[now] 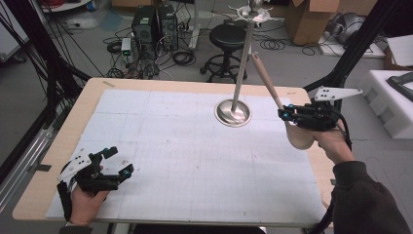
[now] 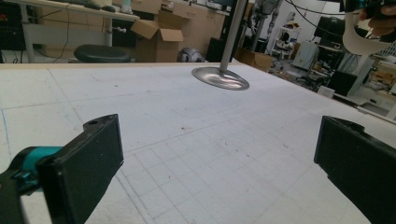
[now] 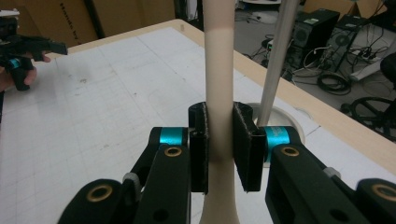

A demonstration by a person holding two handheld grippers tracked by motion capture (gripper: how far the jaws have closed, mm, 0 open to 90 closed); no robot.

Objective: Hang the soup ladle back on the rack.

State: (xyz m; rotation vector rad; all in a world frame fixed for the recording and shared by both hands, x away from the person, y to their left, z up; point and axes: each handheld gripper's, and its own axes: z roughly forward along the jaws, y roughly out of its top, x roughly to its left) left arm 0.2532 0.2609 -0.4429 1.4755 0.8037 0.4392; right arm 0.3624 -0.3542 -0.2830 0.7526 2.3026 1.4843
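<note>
Black pads of the right gripper (image 3: 219, 144) clamp a wooden spoon (image 3: 218, 70) by its handle, right of center in the high view, beside the metal stand (image 1: 234, 111). Lower left, the left gripper (image 1: 109, 163) gapes wide, holding nothing.

Both tongs are black with teal collars and brass-coloured rivets; the left tongs (image 1: 118, 162) and right tongs (image 1: 284, 114) each carry a grey three-cornered plate. A dark sleeve (image 1: 367, 202) covers the right forearm.
</note>
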